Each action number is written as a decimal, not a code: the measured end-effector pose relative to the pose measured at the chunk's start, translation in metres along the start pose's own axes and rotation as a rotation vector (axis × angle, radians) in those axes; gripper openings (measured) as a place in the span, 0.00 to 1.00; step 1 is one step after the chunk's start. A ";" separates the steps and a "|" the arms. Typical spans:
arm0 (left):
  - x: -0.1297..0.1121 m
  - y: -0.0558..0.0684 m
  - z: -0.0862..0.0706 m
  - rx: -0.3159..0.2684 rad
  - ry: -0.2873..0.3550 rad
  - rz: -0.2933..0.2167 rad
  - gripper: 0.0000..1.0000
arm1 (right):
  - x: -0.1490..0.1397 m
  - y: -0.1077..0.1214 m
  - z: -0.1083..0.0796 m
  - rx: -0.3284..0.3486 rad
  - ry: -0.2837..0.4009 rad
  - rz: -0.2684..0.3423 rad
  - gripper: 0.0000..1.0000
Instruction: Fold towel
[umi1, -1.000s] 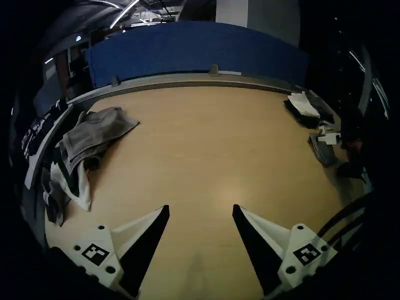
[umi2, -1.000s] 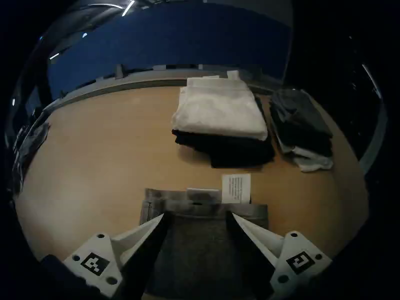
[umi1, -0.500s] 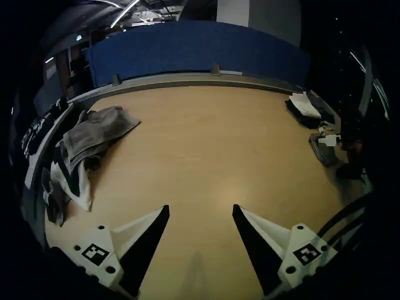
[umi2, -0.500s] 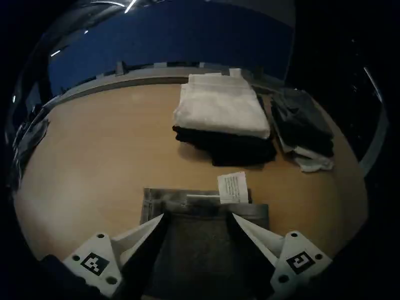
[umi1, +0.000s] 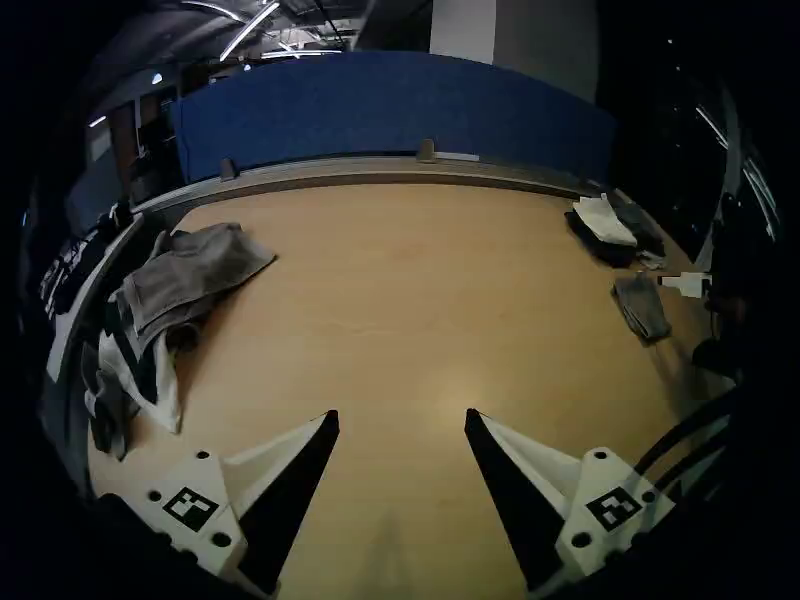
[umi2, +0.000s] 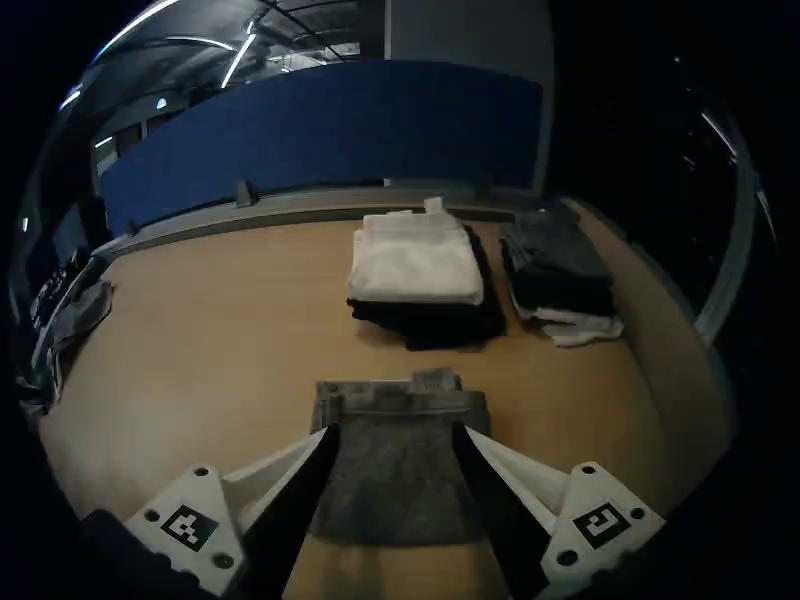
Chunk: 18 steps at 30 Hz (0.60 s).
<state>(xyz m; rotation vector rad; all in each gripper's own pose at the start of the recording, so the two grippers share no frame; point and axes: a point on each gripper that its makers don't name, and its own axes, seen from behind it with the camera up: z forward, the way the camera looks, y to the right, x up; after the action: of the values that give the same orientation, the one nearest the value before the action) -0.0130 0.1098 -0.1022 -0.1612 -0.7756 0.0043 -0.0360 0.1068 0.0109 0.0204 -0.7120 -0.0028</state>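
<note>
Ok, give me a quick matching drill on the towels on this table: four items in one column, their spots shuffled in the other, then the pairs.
1. folded grey towel
2. white towel
3. rumpled grey towel
4. dark grey stack

A. heaped near the left edge of the table, in the left gripper view
B. on top of the black stack
C. just right of the black stack
D. flat on the table, framed by the open right claw

Pairs: 1-D, 2-B, 3-A, 4-C.
</note>
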 end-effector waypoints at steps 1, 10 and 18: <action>0.001 0.000 0.000 -0.001 0.002 0.000 0.94 | -0.001 0.000 -0.005 -0.002 0.003 0.003 0.86; 0.008 0.000 0.000 -0.006 0.020 0.010 0.94 | -0.010 -0.001 -0.038 -0.017 0.033 0.030 0.86; 0.018 -0.005 -0.003 -0.004 0.062 0.007 0.94 | 0.011 -0.005 -0.050 -0.013 0.150 0.060 0.88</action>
<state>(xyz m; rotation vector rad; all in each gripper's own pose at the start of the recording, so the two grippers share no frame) 0.0010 0.1056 -0.0910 -0.1668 -0.7132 0.0047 0.0051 0.1029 -0.0204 -0.0134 -0.5625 0.0514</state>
